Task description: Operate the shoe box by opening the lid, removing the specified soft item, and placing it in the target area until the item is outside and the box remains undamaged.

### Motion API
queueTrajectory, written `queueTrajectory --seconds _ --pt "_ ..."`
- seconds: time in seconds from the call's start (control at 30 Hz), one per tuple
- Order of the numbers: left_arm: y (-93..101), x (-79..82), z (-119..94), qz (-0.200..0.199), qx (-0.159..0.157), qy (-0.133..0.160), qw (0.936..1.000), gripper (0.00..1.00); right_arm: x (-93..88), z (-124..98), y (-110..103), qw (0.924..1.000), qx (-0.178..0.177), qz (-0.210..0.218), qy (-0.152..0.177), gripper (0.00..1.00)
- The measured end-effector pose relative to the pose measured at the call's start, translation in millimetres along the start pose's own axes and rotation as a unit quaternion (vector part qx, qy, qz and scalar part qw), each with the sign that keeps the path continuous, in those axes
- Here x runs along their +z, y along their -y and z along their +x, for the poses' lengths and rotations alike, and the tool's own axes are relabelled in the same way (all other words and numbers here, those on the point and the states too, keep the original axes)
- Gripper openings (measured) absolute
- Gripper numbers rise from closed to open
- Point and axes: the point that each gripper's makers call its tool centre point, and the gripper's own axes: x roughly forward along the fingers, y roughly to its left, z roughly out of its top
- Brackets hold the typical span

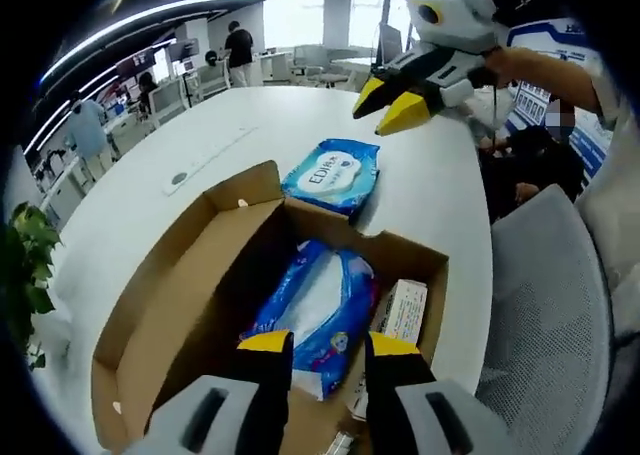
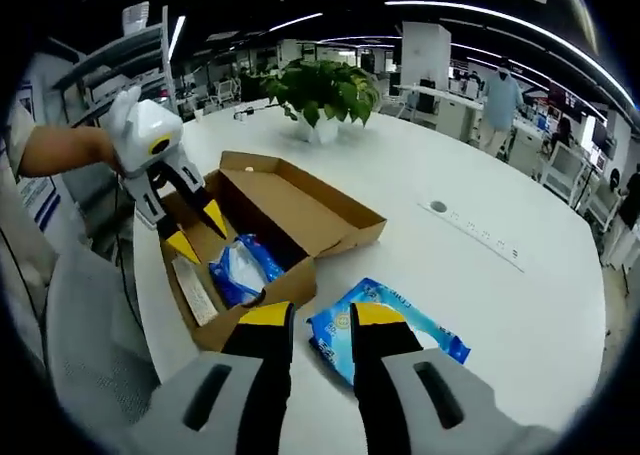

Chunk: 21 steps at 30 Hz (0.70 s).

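The cardboard box [image 1: 200, 305] sat open on the white table [image 1: 200, 145], its lid [image 2: 300, 200] folded back flat. Inside lay a blue packet of wipes [image 1: 315, 315] and, just beside it at about three o'clock in the left gripper view, a small white carton [image 1: 403, 310]. A second blue packet [image 1: 333, 175] rested on the table outside the box, close to its far edge at about twelve o'clock from the packet inside.

The left gripper [image 1: 328, 345] hung over the open box, jaws spread and holding nothing, the packet inside showing between the yellow tips. The right gripper [image 2: 309, 315] hovered above the table near the outer packet [image 2: 385, 320], jaws apart and empty; in the left gripper view it appeared at one o'clock, well above the table.

A potted plant [image 2: 320, 90] stood at the far side of the table in the right gripper view. A grey chair [image 1: 545, 305] stood beside the table at three o'clock in the left gripper view
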Motion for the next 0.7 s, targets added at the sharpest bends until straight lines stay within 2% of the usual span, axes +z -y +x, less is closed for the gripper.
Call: queueTrajectory --seconds 0.2,0.37,0.7 --pt "-0.3 -3.5 7.3 0.016 -0.020 -0.013 0.9996 0.25 4.5 11.5 -16.3 0.9993 0.022 -0.029 -0.007 0.19" --pt "-0.7 0.9 13.2 0.031 -0.035 -0.016 0.9988 0.23 7.3 23.8 -27.8 0.9982 0.039 -0.044 -0.011 0.19" --pt "1.4 1.7 22.8 0.064 -0.069 -0.044 0.9946 0.18 3.0 47.5 -45.9 0.9931 0.072 -0.084 -0.039 0.19"
